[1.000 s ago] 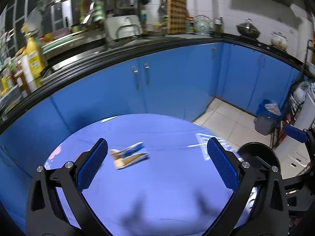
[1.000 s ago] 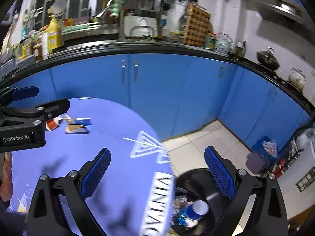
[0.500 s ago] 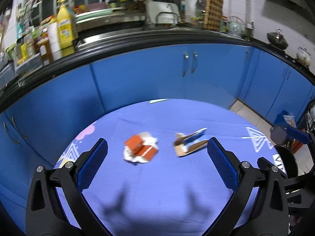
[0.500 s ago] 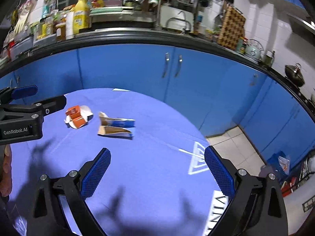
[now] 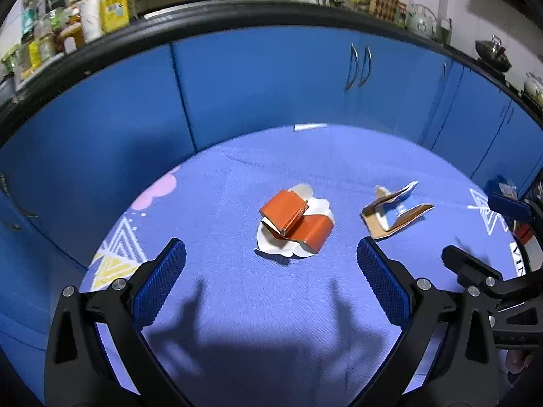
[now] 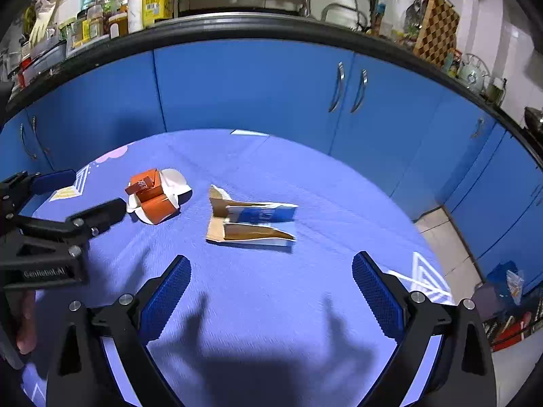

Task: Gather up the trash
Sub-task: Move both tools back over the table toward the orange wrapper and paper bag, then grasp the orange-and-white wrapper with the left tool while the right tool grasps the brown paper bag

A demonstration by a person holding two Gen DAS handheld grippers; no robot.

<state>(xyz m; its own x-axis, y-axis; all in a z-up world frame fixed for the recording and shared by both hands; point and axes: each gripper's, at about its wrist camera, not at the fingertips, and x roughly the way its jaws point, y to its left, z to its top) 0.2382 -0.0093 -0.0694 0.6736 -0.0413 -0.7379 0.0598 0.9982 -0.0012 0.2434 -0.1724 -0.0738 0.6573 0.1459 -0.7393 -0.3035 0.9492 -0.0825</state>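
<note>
Trash lies on the blue bench (image 5: 237, 305): an orange box (image 5: 294, 219) in the middle of the left wrist frame, and a torn blue carton (image 6: 251, 222) in the middle of the right wrist frame. The left gripper (image 5: 271, 278) and right gripper (image 6: 271, 283) both have jaws wide open, holding nothing. This looks like lining up. Next, each probably drops over its piece and squeezes.

Both views are evenly and fairly brightly lit from above and behind. Finger-shaped shadows are cast forward onto the cloth (image 5: 237, 305), and short dark shadows lie under the wrapper (image 5: 295, 227) and carton (image 6: 251, 224). Strong fisheye bending is seen at the rims, with black vignetted corners. The counter (image 6: 237, 30) clutter is slightly soft.
</note>
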